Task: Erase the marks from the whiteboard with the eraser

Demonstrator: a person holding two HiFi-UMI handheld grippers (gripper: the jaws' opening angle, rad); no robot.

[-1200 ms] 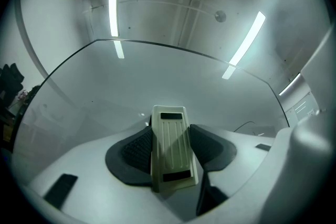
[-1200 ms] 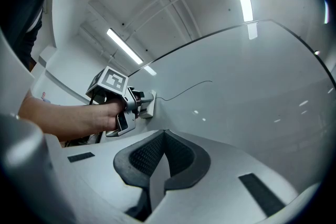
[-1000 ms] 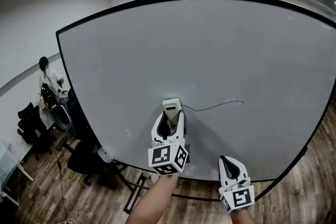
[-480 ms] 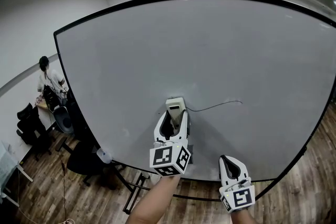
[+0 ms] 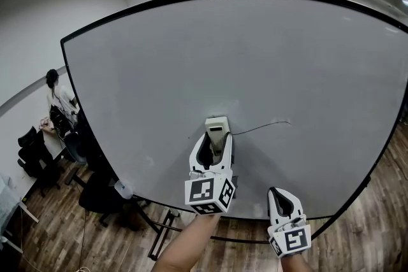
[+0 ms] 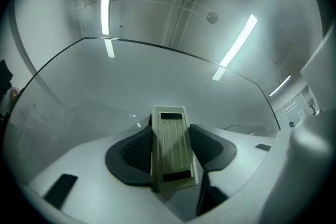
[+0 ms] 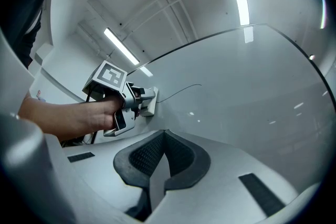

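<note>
Cream ribbed plastic eraser (image 6: 170, 147) gripped between the left gripper's (image 5: 214, 142) black pads, set against the large white whiteboard (image 5: 268, 54) at the left end of a thin black line (image 5: 261, 128). Right gripper (image 7: 164, 138) lower right, jaws together, empty.

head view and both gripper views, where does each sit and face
Head view: on the person's head, facing the whiteboard; shows left claw, right claw, a forearm.
Left gripper view: on left claw, facing whiteboard and ceiling; jaws clamp the eraser.
Right gripper view: on right claw, facing whiteboard; jaws shut, empty.
Shared: head and right gripper views both show the pen line.
</note>
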